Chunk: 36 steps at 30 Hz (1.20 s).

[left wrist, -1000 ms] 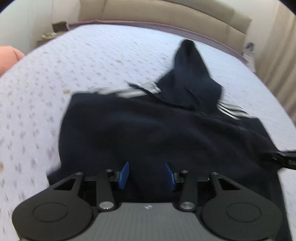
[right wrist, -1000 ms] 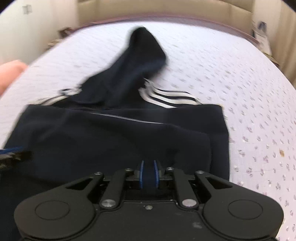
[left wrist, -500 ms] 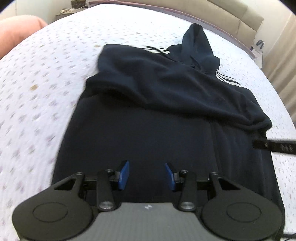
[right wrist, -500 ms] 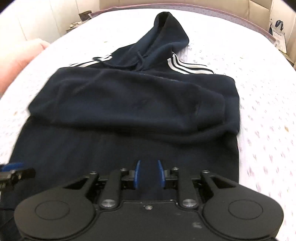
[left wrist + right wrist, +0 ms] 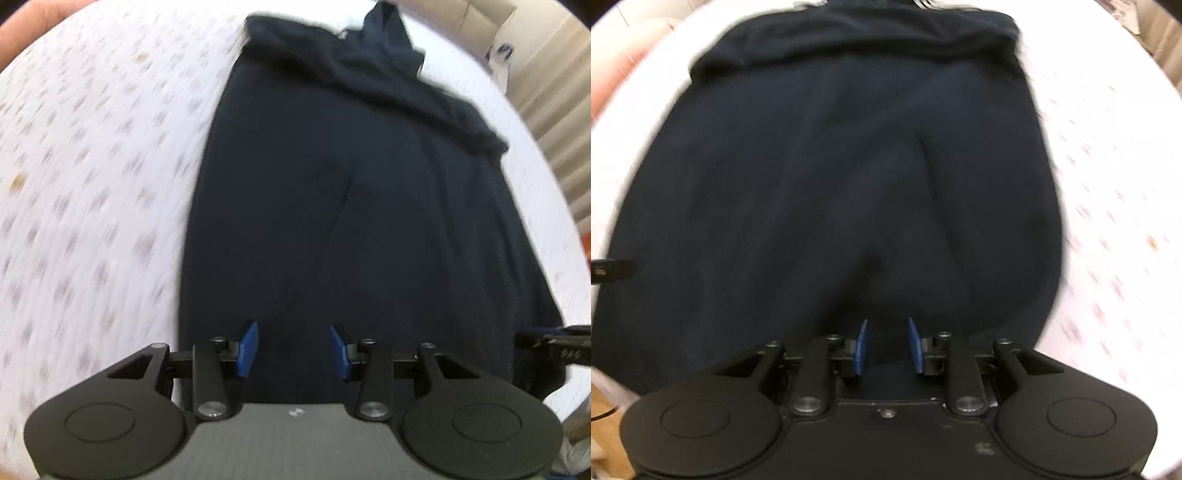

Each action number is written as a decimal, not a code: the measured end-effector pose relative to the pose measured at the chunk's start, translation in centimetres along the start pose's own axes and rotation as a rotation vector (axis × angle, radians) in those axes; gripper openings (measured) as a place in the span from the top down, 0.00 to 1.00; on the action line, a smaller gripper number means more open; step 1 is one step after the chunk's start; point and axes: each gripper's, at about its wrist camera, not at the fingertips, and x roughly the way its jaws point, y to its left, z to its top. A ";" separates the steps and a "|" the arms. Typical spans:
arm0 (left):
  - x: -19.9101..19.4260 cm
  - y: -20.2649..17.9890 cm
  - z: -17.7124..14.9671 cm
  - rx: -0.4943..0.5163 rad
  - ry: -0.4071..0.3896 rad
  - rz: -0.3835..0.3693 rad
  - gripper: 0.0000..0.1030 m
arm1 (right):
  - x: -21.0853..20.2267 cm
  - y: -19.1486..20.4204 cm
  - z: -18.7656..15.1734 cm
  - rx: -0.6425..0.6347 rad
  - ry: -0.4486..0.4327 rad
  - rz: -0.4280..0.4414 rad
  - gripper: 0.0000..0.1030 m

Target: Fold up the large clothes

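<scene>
Both grippers point steeply down over the near end of a dark navy hoodie (image 5: 362, 206) that lies flat on a white bedspread (image 5: 92, 177) printed with small marks. The left gripper (image 5: 293, 349) has its blue pads well apart, with only the dark cloth seen below the gap and nothing pinched between them. The right gripper (image 5: 886, 347) stands at a narrower gap; its jaws have just been opening, and the fabric seen between the pads (image 5: 862, 347) does not appear to be pressed by them, though blur and the dark cloth make that contact hard to judge. In the left wrist view the tip of the other gripper shows at the right edge, at the garment's near right corner; in the right wrist view a black tip shows at the left edge, over the garment's left side. The hoodie runs lengthwise away from both cameras, its upper part folded across in a thick band at the far end with the hood (image 5: 391, 33) beyond. Its left and right edges lie straight, with open bedspread on both sides. A beige headboard (image 5: 476, 14) stands beyond the far edge.
</scene>
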 end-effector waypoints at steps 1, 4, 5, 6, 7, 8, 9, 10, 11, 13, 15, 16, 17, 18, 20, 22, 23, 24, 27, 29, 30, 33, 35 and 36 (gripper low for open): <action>-0.3 0.5 -0.8 -0.006 0.009 0.001 0.57 | -0.1 -0.5 -1.1 0.005 0.019 -0.020 0.72; -1.4 2.1 -2.4 -0.027 0.003 0.006 0.62 | -0.8 -2.2 -3.5 0.044 0.058 -0.060 0.69; -1.8 2.4 -2.5 -0.035 -0.003 0.005 0.65 | -1.0 -2.7 -4.0 0.051 0.072 -0.084 0.68; -2.3 2.7 -2.6 -0.039 -0.013 0.007 0.65 | -1.2 -3.1 -4.4 0.059 0.089 -0.112 0.68; -2.9 2.5 -2.3 -0.029 -0.037 0.015 0.65 | -1.6 -3.7 -4.6 0.077 0.094 -0.121 0.67; -3.6 2.4 -1.8 -0.010 -0.064 0.025 0.65 | -2.1 -4.1 -4.5 0.098 0.082 -0.106 0.68; -4.1 1.8 -1.1 0.017 -0.091 0.034 0.64 | -2.9 -4.5 -4.2 0.121 0.057 -0.085 0.68; -4.7 1.2 -0.2 0.048 -0.125 0.039 0.64 | -3.7 -4.6 -3.6 0.138 0.025 -0.071 0.68; -5.3 0.5 0.6 0.074 -0.157 0.040 0.63 | -4.4 -4.6 -2.9 0.143 -0.009 -0.063 0.68; -5.9 -0.9 2.6 0.118 -0.211 0.029 0.62 | -5.8 -4.0 -0.9 0.137 -0.091 -0.054 0.68; -5.9 -2.6 5.0 0.140 -0.248 0.012 0.61 | -7.0 -3.3 1.5 0.125 -0.178 -0.026 0.67; -5.6 -3.3 6.3 0.142 -0.263 -0.001 0.60 | -7.3 -3.0 2.6 0.118 -0.215 -0.013 0.65; -5.2 -3.9 7.4 0.141 -0.272 -0.015 0.59 | -7.5 -2.7 3.9 0.107 -0.254 0.000 0.63; -4.6 -4.5 8.7 0.140 -0.277 -0.029 0.59 | -7.5 -2.4 5.1 0.093 -0.288 0.012 0.63; -3.0 -5.8 11.4 0.136 -0.281 -0.038 0.59 | -7.0 -2.0 7.7 0.067 -0.341 0.023 0.63; -1.1 -7.0 14.0 0.140 -0.280 -0.044 0.59 | -6.1 -1.9 10.6 0.035 -0.381 0.034 0.63; 0.0 -7.4 15.2 0.143 -0.281 -0.045 0.59 | -5.8 -2.0 11.9 0.022 -0.400 0.041 0.63; 1.1 -7.9 16.4 0.148 -0.282 -0.046 0.59 | -5.3 -2.0 13.1 0.008 -0.419 0.048 0.63; 4.4 -9.5 19.5 0.160 -0.283 -0.022 0.59 | -4.1 -2.5 18.7 -0.032 -0.475 0.060 0.56; 6.7 -10.4 21.0 0.154 -0.281 0.004 0.59 | -2.9 -3.8 22.5 -0.036 -0.497 0.089 0.50; 8.1 -11.1 22.4 0.147 -0.279 0.014 0.59 | -2.4 -4.2 24.4 -0.031 -0.508 0.111 0.49; 10.2 -11.1 24.7 0.132 -0.266 0.017 0.59 | 0.0 -5.8 29.6 0.008 -0.542 0.144 0.48; 11.4 -10.9 25.9 0.138 -0.262 0.017 0.59 | 2.1 -6.1 34.4 0.044 -0.575 0.146 0.40; 11.7 -10.6 26.3 0.144 -0.260 0.020 0.59 | 2.9 -6.3 36.6 0.069 -0.594 0.147 0.39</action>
